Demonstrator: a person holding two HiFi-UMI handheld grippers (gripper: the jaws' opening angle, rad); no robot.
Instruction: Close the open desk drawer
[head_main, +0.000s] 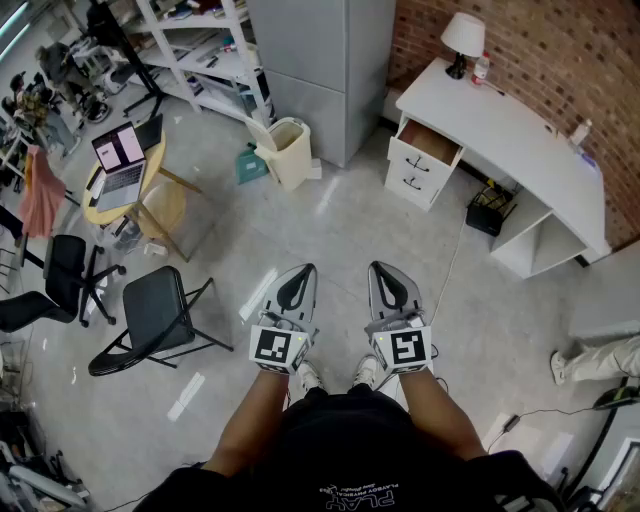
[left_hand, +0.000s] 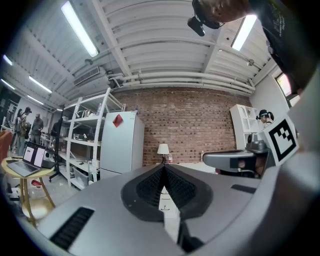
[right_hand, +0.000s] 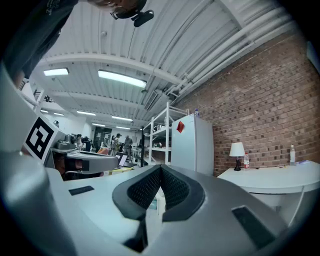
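Plainly, the drawer (head_main: 431, 143), seemingly the top one, is found open; the left gripper (head_main: 299, 270) and right gripper (head_main: 386, 268) are held well away, pinched together, empty.

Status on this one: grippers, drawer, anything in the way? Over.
left gripper and right gripper shut, empty. Top desk drawer open, far ahead, untouched. Thin cable on floor between.

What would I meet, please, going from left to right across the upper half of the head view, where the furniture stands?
laptop → beige waste bin → open drawer → small bottle
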